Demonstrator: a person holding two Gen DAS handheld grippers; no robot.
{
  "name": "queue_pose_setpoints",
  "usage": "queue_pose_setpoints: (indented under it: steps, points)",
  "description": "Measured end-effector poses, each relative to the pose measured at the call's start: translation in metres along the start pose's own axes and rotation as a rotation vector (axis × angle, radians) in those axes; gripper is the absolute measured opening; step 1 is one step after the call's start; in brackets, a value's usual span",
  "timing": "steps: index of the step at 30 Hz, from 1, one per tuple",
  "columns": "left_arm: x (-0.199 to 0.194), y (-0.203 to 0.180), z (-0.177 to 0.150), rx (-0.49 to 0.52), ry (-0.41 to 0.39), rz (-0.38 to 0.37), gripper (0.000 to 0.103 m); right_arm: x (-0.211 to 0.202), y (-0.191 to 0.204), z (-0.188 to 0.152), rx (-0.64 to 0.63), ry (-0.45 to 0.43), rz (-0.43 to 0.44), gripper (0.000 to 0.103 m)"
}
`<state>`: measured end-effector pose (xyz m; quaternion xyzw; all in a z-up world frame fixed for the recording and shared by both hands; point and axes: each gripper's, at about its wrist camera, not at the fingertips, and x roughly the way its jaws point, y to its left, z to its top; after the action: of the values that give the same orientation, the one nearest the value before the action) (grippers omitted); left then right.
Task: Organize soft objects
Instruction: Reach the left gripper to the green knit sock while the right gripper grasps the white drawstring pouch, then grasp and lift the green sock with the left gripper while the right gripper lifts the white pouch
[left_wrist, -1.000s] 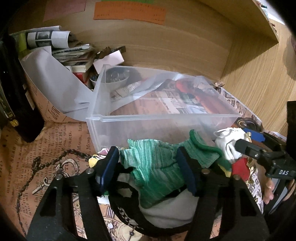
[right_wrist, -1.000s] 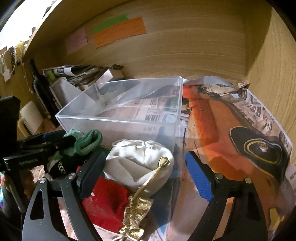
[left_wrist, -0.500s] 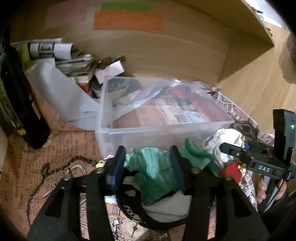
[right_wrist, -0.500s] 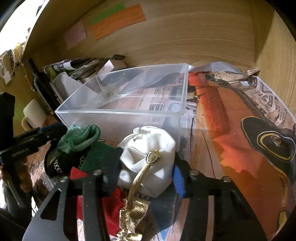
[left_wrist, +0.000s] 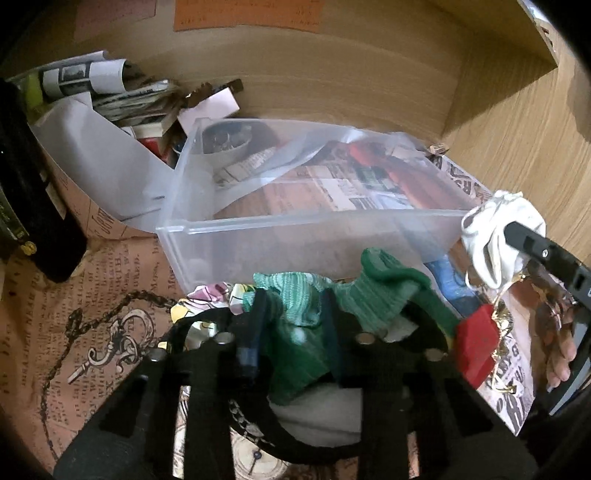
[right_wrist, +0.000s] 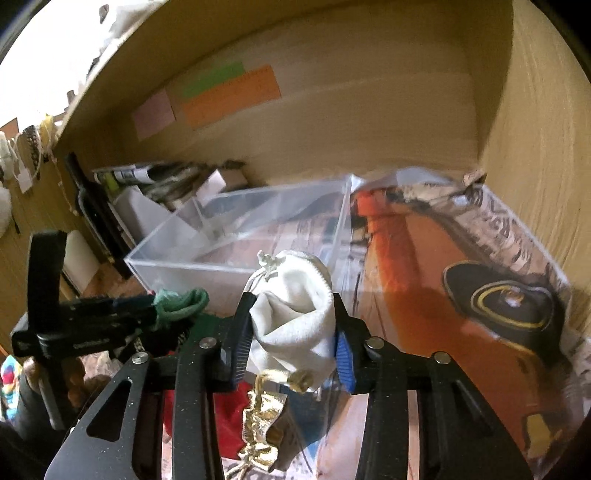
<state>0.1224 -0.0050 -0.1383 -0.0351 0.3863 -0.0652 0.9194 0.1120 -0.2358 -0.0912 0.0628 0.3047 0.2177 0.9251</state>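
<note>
A pile of soft things lies in front of a clear plastic bin (left_wrist: 295, 226). In the left wrist view my left gripper (left_wrist: 293, 328) has its jaws closing, with the pads pressing on a green knitted cloth (left_wrist: 373, 291) on top of the pile. In the right wrist view my right gripper (right_wrist: 291, 338) is also closing, pinching a white drawstring pouch (right_wrist: 295, 295) held a little above the pile. The same pouch (left_wrist: 491, 229) shows at the bin's right corner. Beneath it lie a red cloth (left_wrist: 474, 343) and a gold pouch (right_wrist: 262, 424).
The bin (right_wrist: 236, 273) holds no soft things; printed paper shows through its floor. A dark bottle (left_wrist: 33, 206) and a heap of papers (left_wrist: 122, 96) stand to its left. Wooden walls close the back and right. A black band (left_wrist: 258, 432) lies under the pile.
Both grippers' jaws have come together, the left on the green cloth, the right on the white pouch. The right gripper has raised the pouch off the red cloth.
</note>
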Motion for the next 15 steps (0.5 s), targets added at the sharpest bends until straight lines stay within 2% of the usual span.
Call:
queue_pose_setpoints:
  steps: [2,3,15]
  points:
    - [-0.002,-0.003,0.001,0.003,-0.005,-0.001,0.009,-0.004,0.0,0.002,-0.004,-0.021,0.002,0.036]
    - [-0.005,-0.004,0.0,-0.003,-0.008,-0.007,0.007,-0.007,0.001,0.003,-0.006,-0.03,0.005,0.036]
    - [-0.054,-0.014,0.011,-0.002,-0.14,-0.002,0.006,-0.032,0.02,0.018,-0.035,-0.135,0.05,0.036]
